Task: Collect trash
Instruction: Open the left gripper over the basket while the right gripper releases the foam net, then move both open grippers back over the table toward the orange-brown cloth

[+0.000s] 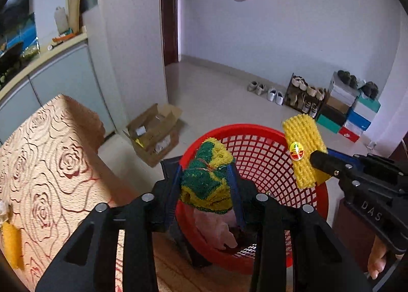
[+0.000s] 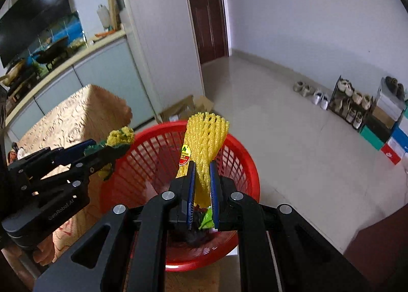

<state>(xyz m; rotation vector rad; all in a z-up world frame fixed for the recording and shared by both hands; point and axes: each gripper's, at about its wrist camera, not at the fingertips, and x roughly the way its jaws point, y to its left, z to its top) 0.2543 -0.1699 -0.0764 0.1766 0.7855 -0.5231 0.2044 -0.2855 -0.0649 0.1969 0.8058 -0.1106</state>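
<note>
Yellow foam net [image 2: 204,144], red-stickered, over red basket [image 2: 244,154].

A home hallway: shoe rack [image 1: 304,98], stacked shoeboxes [image 1: 352,110], doorway.

White walls [image 1: 267,31] and a shiny pale floor [image 1: 221,93]. A dark door [image 2: 206,11] stands far back. Shoes [image 1: 275,94] (and stacked boxes [image 1: 352,110]) sit far right.

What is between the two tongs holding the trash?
Only the red basket's open mouth lies between the left tongs and right tongs, seen in the left wrist view.
</note>
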